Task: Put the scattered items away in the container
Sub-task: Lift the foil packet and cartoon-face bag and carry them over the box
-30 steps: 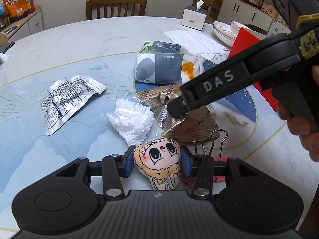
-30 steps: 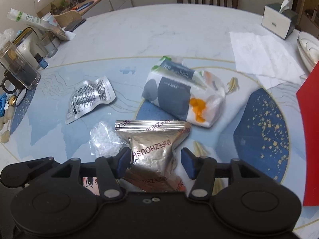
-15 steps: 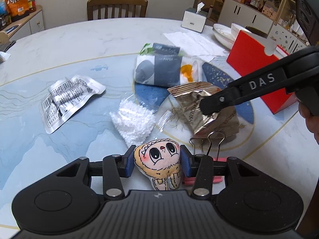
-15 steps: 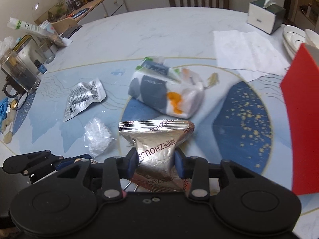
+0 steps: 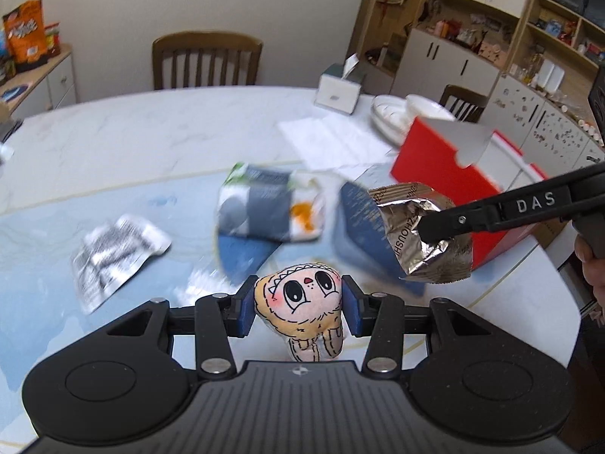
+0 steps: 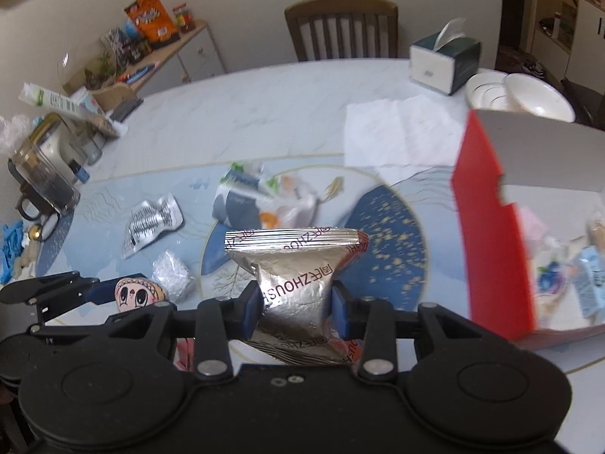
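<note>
Plush doll (image 5: 298,299) pinched between blue pads (image 5: 242,306) of left gripper (image 5: 298,307), jaws narrowed onto its head, body dangling clear of round table (image 5: 151,143). Silver foil packet (image 6: 298,265) clamped at its waist in right gripper (image 6: 298,308), jaws drawn in tight on it, sealed top edge fanned out above the pads. Same packet seen from left wrist view, lifted off the tabletop just beside red box (image 5: 446,174). Box stood open at the table's right side with several small items already inside. Left on the table: tissue pack (image 6: 249,204), flat silver sachet (image 6: 151,223), small bag of white pellets (image 6: 172,274). Part of a person's hand (image 5: 593,268) visible at the right edge, behind right gripper's handle.
</note>
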The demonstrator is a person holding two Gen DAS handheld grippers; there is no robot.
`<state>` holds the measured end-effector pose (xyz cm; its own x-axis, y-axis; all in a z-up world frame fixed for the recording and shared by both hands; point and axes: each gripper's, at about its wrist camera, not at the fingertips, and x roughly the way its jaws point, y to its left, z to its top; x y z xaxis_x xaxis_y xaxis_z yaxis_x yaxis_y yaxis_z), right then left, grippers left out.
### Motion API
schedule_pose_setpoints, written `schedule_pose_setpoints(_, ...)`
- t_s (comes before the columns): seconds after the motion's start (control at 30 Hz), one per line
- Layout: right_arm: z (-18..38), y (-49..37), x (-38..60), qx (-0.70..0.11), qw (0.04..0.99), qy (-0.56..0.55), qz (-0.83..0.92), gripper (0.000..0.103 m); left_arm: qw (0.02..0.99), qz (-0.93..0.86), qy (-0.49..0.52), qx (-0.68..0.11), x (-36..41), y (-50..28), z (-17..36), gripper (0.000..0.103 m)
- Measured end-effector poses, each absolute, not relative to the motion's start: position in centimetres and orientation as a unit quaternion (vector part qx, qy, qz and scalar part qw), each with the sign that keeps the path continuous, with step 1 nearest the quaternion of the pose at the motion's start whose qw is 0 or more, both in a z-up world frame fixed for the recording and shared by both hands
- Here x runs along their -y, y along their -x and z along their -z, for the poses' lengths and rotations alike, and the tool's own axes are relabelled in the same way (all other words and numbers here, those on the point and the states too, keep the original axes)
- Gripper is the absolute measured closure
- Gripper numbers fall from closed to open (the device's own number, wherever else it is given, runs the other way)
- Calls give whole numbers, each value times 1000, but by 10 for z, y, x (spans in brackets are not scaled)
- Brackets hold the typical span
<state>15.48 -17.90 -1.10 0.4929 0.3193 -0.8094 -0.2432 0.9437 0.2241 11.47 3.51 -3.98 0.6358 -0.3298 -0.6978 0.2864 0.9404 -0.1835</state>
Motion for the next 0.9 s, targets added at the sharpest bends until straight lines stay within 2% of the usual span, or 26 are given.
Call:
schedule_pose_setpoints(0.4,-35,-156,279,-424,897,-52,-111,66,912,231,15,-339,45,-138,-14,59)
schedule_pose_setpoints(0.9,-17,-175,394,-431,898,-70,-48,66,895,292,-42,-335,184,-186,-21,59)
